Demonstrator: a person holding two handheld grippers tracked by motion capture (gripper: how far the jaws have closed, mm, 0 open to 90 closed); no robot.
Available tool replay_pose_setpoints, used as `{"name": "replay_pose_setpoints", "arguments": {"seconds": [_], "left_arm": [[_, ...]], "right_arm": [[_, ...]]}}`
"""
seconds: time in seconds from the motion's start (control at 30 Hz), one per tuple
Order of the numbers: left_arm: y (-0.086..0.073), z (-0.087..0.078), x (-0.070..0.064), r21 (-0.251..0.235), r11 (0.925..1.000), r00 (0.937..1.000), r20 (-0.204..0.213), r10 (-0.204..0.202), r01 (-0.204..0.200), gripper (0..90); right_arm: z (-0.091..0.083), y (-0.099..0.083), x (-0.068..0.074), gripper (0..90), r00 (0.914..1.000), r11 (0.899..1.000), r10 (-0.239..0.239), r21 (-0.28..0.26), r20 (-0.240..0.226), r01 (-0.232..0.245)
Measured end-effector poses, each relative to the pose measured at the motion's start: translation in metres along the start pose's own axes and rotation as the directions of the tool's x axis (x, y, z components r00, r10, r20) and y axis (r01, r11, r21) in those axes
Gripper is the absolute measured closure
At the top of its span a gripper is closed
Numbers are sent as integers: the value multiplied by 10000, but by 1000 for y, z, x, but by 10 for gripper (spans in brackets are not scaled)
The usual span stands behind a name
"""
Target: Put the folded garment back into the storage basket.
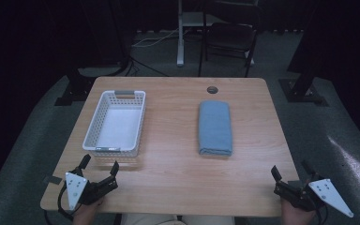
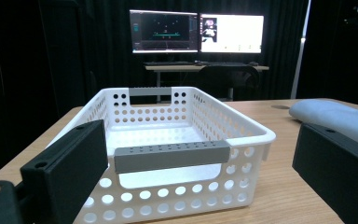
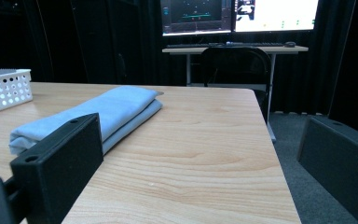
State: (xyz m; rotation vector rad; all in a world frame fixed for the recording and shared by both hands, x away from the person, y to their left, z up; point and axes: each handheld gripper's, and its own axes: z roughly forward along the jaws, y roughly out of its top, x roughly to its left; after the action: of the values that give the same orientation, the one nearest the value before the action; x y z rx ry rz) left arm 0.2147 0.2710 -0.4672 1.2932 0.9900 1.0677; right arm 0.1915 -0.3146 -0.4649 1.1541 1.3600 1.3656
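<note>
An empty white perforated basket (image 1: 116,123) with grey handles stands on the left half of the wooden table (image 1: 178,164). A folded light-blue towel (image 1: 214,127) lies flat on the right half. My left gripper (image 1: 99,165) rests at the near left corner, just in front of the basket (image 2: 168,135), jaws wide apart with nothing between them. My right gripper (image 1: 290,169) sits at the near right corner, open and empty, a good way short of the towel (image 3: 93,116). In the left gripper view the towel (image 2: 335,116) shows at the right.
A round cable hole (image 1: 212,89) sits near the table's far edge. Beyond the table stand a black chair (image 1: 229,35), a desk leg (image 1: 181,33) and two lit monitors (image 2: 196,31). Bare wood lies between basket and towel.
</note>
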Motion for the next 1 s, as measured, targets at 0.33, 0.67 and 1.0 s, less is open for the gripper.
{"name": "replay_pose_setpoints", "arguments": {"seconds": [0.33, 0.67, 1.0], "left_arm": [[0, 0, 0, -27, 10000, 10000, 63, -12, 12, 44], [0, -1, 0, -77, 10000, 9999, 125, -16, 17, 44], [0, 0, 1, -30, 10000, 9996, 275, -3, 4, 44]], "right_arm": [[4, 0, 8, 0, 9975, 9973, -597, 408, -385, 612], [8, 0, 10, 10, 9956, 9950, -475, 838, -811, 543], [8, 2, 7, 29, 9948, 9937, 67, 1122, -1018, 48]]}}
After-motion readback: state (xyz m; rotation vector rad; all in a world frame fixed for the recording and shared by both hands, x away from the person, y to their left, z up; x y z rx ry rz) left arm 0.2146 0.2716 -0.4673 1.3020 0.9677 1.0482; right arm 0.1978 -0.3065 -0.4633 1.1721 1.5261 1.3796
